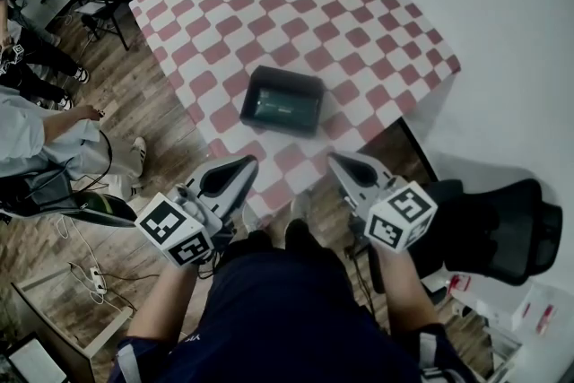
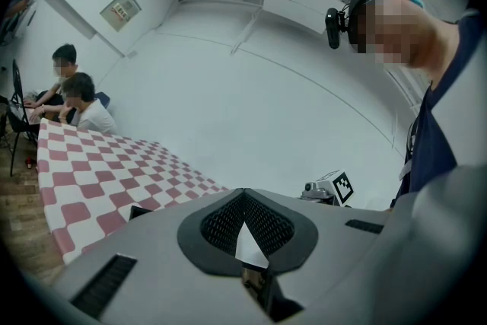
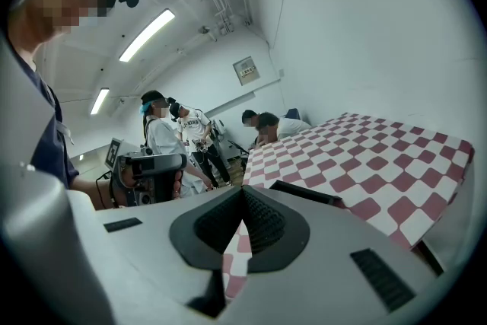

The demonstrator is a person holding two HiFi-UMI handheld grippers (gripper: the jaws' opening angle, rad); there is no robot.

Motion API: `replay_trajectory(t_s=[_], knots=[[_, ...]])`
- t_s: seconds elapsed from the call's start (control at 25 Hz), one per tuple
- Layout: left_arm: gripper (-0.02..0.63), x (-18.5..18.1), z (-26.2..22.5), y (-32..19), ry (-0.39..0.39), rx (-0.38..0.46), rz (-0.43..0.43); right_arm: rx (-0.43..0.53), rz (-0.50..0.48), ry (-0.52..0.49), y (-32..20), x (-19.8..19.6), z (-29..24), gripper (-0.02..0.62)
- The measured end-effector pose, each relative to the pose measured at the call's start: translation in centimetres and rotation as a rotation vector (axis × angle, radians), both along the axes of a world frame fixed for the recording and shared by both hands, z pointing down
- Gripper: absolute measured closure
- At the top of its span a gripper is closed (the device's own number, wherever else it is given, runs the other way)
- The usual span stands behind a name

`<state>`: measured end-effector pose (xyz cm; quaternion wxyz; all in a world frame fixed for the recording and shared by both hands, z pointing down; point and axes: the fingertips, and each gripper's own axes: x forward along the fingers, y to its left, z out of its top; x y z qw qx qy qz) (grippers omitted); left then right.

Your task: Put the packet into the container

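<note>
A black, open-topped container (image 1: 281, 100) sits on the red-and-white checkered table (image 1: 359, 22), close to its near corner. A dark greenish packet (image 1: 274, 110) lies inside it. My left gripper (image 1: 244, 163) hovers at the table's near edge, just short of the container, with its jaws closed and nothing between them. My right gripper (image 1: 335, 159) hangs level with it on the right, also shut and empty. In the left gripper view, the left gripper (image 2: 243, 195) points past the table toward a white wall. In the right gripper view, the container's rim (image 3: 306, 193) shows beyond the right gripper (image 3: 243, 191).
A black office chair (image 1: 502, 224) stands at the right, beside the table's near corner. Several people (image 1: 54, 126) sit or stand at the left and far end of the table. Cables and a power strip (image 1: 94, 278) lie on the wooden floor at the left.
</note>
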<state>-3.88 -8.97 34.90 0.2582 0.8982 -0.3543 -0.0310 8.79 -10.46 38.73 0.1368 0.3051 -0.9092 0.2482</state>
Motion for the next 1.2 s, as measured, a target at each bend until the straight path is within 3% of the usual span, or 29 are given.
replay_trajectory(t_s=[1.2], knots=[[0.581, -0.4, 1.0, -2.2, 0.006, -0.013, -0.008, -0.048, -0.012, 0.049, -2.3, 0.3, 3.0, 0.58]])
